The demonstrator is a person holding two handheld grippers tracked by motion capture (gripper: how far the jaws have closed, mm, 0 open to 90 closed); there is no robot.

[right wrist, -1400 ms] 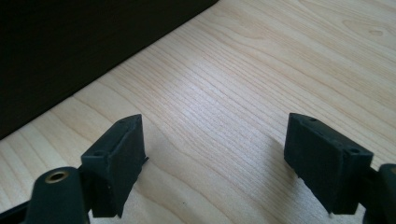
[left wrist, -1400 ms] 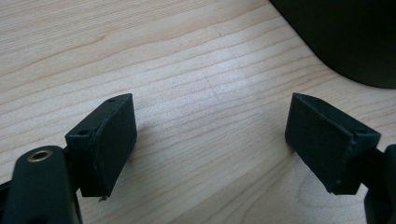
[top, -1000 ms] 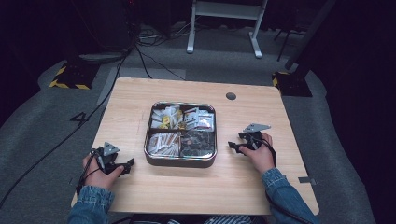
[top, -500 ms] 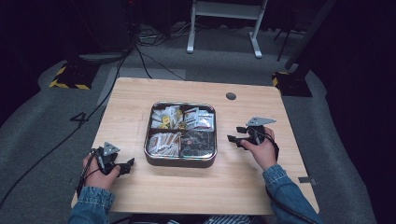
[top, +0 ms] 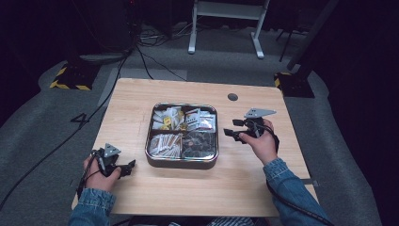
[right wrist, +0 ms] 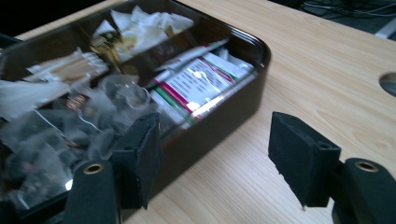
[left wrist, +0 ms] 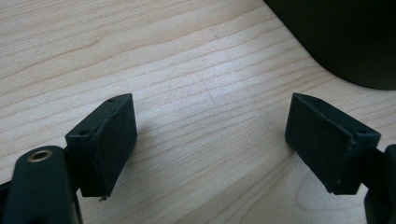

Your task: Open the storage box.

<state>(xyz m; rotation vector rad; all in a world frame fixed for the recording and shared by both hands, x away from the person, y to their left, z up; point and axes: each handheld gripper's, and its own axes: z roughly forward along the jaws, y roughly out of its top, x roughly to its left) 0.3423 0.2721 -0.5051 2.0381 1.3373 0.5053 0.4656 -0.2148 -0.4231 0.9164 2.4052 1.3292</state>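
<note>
A dark metal tray [top: 182, 163] with several compartments of sachets and tea bags sits mid-table. My left gripper [top: 128, 168] rests on the wood at the front left, pointing toward the tray. In the left gripper view its pads [left wrist: 107, 140] stand apart over bare wood, and my left gripper [left wrist: 210, 140] holds nothing. My right gripper [top: 230, 128] hovers just right of the tray, raised off the table and aimed at it. In the right gripper view my right gripper [right wrist: 217, 154] is open beside the tray's wall [right wrist: 219, 121]; its jaws have just been closing slightly, with nothing between them.
A round cable hole [top: 232, 97] lies behind the right hand. Bare wood surrounds the tray, widest at the front. The table edge [top: 188, 214] runs close under both forearms. Cables and a white stand [top: 226, 28] are on the floor beyond.
My right hand has lifted off the table and drifted slightly toward the back, beside the tray. The left hand has stayed put.
</note>
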